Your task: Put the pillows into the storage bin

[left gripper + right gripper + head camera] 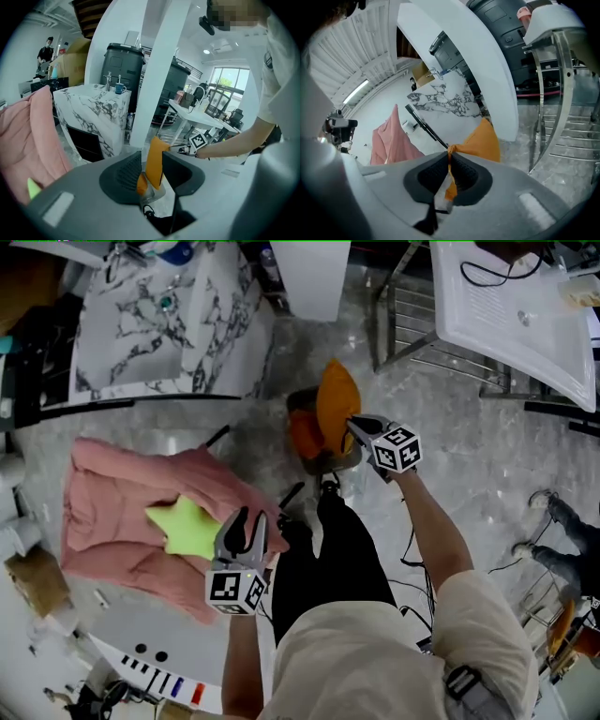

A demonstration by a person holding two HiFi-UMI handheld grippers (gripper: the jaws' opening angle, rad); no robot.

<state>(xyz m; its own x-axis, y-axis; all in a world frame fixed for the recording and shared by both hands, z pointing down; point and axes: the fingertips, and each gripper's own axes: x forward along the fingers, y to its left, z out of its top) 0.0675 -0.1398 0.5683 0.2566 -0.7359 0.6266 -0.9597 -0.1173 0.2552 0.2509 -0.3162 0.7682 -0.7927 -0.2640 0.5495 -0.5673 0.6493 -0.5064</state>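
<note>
Pink quilted blanket (pixel 112 512), spread flat; lime-green star-shaped pillow (pixel 186 529) lying on it. Left gripper (pixel 247 521) just beside the star, jaws apart, nothing between them. Right gripper (pixel 354 425) pinched tight on a corner of the orange fabric pillow (pixel 336 399), which hangs upright over the round grey storage bin (pixel 339 463).

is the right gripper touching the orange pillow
Touching. In the right gripper view, the right gripper has its jaws shut on a corner of the orange pillow.
</note>
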